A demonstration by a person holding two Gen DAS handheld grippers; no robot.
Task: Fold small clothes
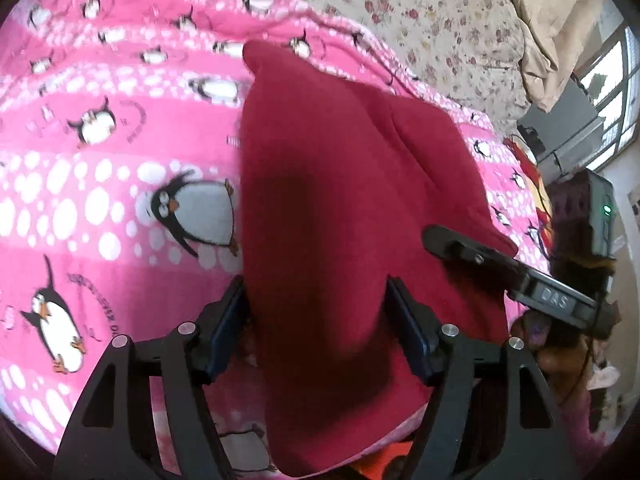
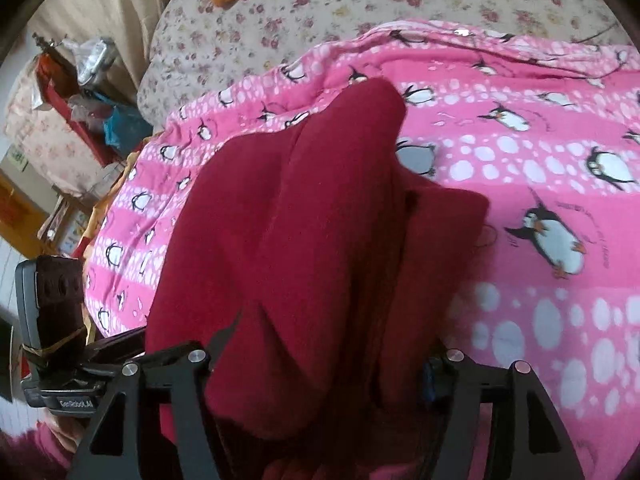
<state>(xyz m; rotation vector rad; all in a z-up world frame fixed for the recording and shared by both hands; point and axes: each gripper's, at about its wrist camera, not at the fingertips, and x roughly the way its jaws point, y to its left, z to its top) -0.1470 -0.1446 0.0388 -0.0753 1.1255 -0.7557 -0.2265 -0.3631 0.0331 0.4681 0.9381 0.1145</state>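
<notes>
A pink blanket (image 1: 100, 184) printed with penguins and white dots covers the near part of the bed. Past its far edge lies a cream sheet (image 1: 440, 12) with small red flowers. A window (image 1: 612, 92) lets in daylight on one side of the room; on the other, a red shelf (image 2: 76, 116) holds crumpled bags and clutter.

Black claw (image 1: 316, 320), silver screws, seemingly blue pads.

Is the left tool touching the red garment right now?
Touching. In the left wrist view the red garment fills the gap of the left tool, its cloth pressed against both fingers with no gap visible.
</notes>
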